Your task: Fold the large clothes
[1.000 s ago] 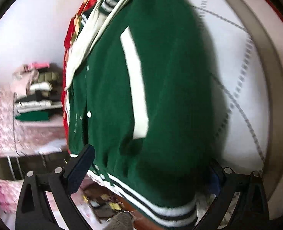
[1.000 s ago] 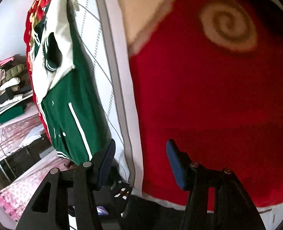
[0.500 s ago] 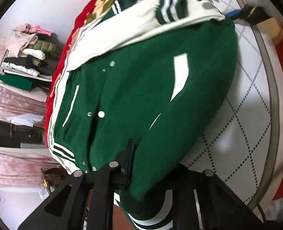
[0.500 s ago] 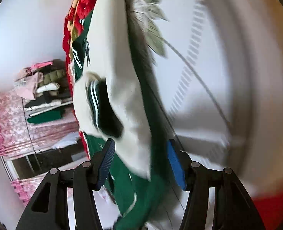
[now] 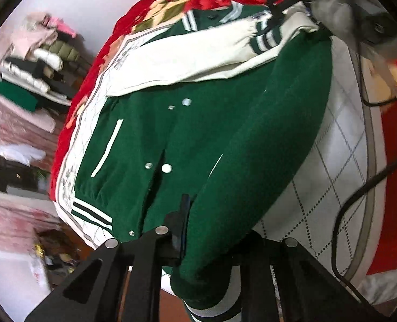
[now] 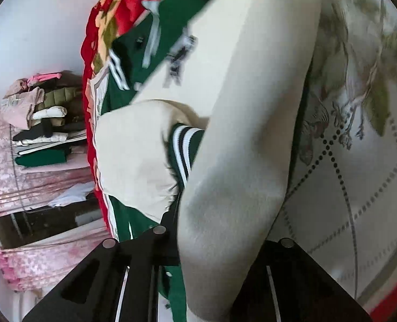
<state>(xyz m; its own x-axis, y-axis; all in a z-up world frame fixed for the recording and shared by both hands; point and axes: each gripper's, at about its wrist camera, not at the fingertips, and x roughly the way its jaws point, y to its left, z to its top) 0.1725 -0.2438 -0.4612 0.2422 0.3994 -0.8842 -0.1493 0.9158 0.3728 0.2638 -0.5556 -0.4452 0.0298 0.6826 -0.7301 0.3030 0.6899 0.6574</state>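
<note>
While gripped, jacket near quilt edge

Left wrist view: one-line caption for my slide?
Left gripper clamps the green varsity jacket near its striped hem, on a white quilted bedspread.

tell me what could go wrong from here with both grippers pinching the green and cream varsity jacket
1. The left gripper pinches a thick roll of the green and cream varsity jacket near its striped hem; the bulky fabric could slip out mid-fold.
2. The right gripper is shut on the cream sleeve, whose striped cuff is bunched underneath and may stay crumpled.
3. A black cable lies on the white quilted mat beside the jacket and could snag.
</note>
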